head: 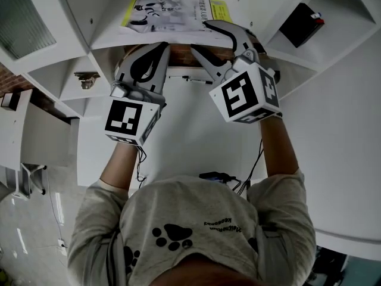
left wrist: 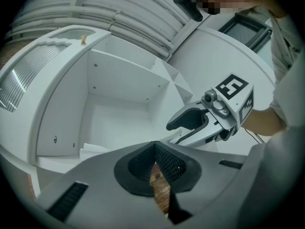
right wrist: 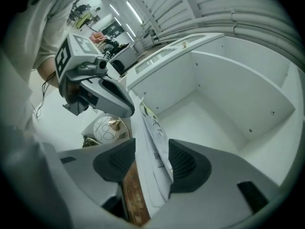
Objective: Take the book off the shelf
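The left gripper (left wrist: pixel 155 147) is on the left, near the front edge of the shelf (head: pixel 106 39). Its jaws are pressed together and hold nothing. It does not touch the book.

The book (head: pixel 172 11) is thin and white with a yellow edge. It lies flat on the shelf, up in the middle. Its near edge sits at the front of the shelf.

The right gripper (right wrist: pixel 152 160) has the near right corner of the book between its jaws. One jaw is on top and one is below. They seem to squeeze the book.

I think the job now is to slide the book out. The right gripper should squeeze tight, because the book looks thin and floppy. It should pull straight back, slow and flat, so the pages do not bend or slip out. The left gripper could open up and catch the other side once the book hangs over the edge.
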`<state>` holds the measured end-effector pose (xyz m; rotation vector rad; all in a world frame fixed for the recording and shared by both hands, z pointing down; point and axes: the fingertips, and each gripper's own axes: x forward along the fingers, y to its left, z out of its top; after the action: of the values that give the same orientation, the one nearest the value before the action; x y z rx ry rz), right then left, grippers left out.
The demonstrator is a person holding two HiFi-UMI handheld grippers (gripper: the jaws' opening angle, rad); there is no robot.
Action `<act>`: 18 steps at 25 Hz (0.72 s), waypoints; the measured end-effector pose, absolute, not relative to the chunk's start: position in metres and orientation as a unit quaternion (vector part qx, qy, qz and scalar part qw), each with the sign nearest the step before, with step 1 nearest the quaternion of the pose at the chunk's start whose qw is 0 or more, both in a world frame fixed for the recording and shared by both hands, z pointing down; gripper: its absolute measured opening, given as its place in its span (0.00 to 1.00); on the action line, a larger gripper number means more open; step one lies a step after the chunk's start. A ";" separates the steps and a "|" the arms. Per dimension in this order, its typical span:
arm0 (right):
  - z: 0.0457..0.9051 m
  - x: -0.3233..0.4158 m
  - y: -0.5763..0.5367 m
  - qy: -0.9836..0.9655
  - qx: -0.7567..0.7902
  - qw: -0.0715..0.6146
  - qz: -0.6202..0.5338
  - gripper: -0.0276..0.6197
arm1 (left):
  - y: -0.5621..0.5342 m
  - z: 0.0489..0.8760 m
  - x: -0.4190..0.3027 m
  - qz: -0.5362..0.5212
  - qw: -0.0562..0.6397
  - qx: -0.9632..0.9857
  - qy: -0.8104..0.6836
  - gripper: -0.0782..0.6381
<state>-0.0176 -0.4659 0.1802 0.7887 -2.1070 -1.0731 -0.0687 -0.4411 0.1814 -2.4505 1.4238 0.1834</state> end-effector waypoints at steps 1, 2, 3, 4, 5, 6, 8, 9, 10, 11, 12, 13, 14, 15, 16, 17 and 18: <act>0.182 -0.017 -0.468 -0.798 0.292 0.335 -0.407 0.37 | -0.442 0.182 -0.069 0.063 0.149 -0.853 0.496 0.12; 0.184 -0.016 -0.469 -0.794 0.286 0.351 -0.406 0.39 | -0.442 0.182 -0.069 0.063 0.149 -0.853 0.496 0.12; 0.186 -0.016 -0.471 -0.790 0.280 0.365 -0.406 0.39 | -0.442 0.183 -0.069 0.063 0.148 -0.853 0.496 0.12; 0.187 -0.016 -0.473 -0.785 0.274 0.379 -0.407 0.40 | -0.442 0.183 -0.069 0.063 0.147 -0.853 0.497 0.12; 0.189 -0.016 -0.474 -0.780 0.267 0.394 -0.407 0.41 | -0.442 0.184 -0.069 0.063 0.147 -0.853 0.497 0.12; 0.192 -0.016 -0.476 -0.774 0.259 0.412 -0.406 0.43 | -0.442 0.184 -0.069 0.063 0.147 -0.853 0.497 0.12; 0.200 -0.016 -0.482 -0.761 0.243 0.448 -0.401 0.45 | -0.442 0.183 -0.069 0.064 0.147 -0.853 0.496 0.12; 0.204 -0.016 -0.486 -0.754 0.235 0.466 -0.399 0.46 | -0.441 0.183 -0.069 0.065 0.147 -0.853 0.496 0.12; 0.209 -0.016 -0.490 -0.748 0.229 0.481 -0.396 0.47 | -0.441 0.183 -0.069 0.065 0.147 -0.853 0.496 0.12; 0.213 -0.017 -0.494 -0.742 0.224 0.494 -0.394 0.47 | -0.440 0.183 -0.069 0.065 0.147 -0.853 0.496 0.12; 0.217 -0.017 -0.497 -0.735 0.221 0.506 -0.394 0.47 | -0.440 0.183 -0.070 0.065 0.146 -0.853 0.496 0.12; 0.221 -0.017 -0.502 -0.726 0.220 0.517 -0.396 0.47 | -0.439 0.184 -0.070 0.065 0.146 -0.853 0.497 0.12; 0.225 -0.017 -0.506 -0.717 0.222 0.528 -0.399 0.47 | -0.439 0.184 -0.071 0.065 0.145 -0.852 0.498 0.12; 0.229 -0.017 -0.509 -0.708 0.224 0.536 -0.402 0.47 | -0.438 0.184 -0.073 0.065 0.145 -0.851 0.500 0.12; 0.233 -0.018 -0.511 -0.701 0.226 0.541 -0.405 0.48 | -0.437 0.184 -0.075 0.065 0.146 -0.850 0.502 0.12; 0.235 -0.018 -0.512 -0.697 0.231 0.542 -0.409 0.48 | -0.436 0.184 -0.076 0.065 0.146 -0.849 0.503 0.12; 0.236 -0.018 -0.512 -0.693 0.236 0.542 -0.413 0.48 | -0.434 0.185 -0.078 0.064 0.146 -0.848 0.505 0.12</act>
<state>-0.0184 -0.5118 0.2358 0.5606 -1.6467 -0.9805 -0.0783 -0.4344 0.1847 -2.4429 1.4541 0.1847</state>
